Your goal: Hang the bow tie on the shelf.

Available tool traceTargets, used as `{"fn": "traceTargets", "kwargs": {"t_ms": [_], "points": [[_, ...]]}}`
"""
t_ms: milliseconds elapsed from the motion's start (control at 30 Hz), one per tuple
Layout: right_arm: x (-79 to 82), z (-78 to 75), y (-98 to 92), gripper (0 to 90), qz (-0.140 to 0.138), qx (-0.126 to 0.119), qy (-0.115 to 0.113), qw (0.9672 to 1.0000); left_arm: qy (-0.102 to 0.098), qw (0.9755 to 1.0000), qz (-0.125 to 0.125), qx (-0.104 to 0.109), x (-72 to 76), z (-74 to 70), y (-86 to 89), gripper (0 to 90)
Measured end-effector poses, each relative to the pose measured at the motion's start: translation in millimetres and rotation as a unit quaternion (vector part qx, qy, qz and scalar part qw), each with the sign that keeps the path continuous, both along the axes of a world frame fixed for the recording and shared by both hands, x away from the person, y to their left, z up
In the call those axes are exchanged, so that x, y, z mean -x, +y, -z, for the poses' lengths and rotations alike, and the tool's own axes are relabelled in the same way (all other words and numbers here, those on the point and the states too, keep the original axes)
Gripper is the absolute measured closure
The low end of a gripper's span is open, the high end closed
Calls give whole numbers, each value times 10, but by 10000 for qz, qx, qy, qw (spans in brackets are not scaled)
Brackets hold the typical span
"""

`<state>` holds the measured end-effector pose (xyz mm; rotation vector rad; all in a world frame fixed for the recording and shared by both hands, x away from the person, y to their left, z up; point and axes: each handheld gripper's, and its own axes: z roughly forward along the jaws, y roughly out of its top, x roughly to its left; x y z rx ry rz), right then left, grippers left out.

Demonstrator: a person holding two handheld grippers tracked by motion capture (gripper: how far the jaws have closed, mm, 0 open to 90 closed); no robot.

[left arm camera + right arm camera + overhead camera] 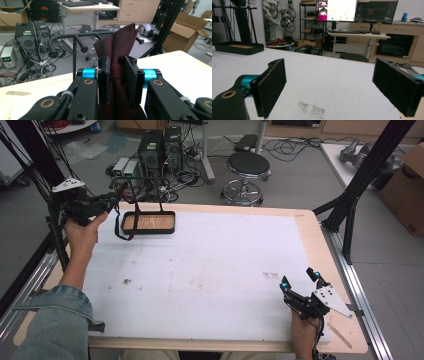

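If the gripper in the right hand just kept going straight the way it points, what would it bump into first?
Probably nothing soon: ahead of the open right gripper lies only bare white table. The black tray sits off to one side, though depth is hard to judge.

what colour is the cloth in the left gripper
Dark red, maroon cloth with a fine speckled weave, best seen in the left gripper view.

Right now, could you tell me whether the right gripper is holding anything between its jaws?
No, the right gripper has its jaws spread wide apart, with just the bare white table visible between them.
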<state>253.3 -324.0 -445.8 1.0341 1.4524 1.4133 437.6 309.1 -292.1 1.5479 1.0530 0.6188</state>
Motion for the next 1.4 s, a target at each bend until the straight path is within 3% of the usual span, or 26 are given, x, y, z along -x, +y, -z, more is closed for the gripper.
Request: {"fn": "traceTargets", "kwargs": {"t_ms": [400,667,867,1100,1400], "points": [[-5,2,-3,110,-15,17,2,10000,-109,9987,-458,-187,-205,49,-68,742],[-4,3,8,110,-26,10,40,10000,-229,9977,-612,-173,-294,20,-106,742],[-6,3,13,110,-23,31,45,10000,-103,9955,-889,-328,-356,64,-88,742],[-11,3,16,110,-12,77,39,10000,-270,9957,-852,-252,-376,72,-96,741],[-11,4,21,110,-14,86,57,9999,-257,9946,-939,-371,-442,102,-91,740]]}}
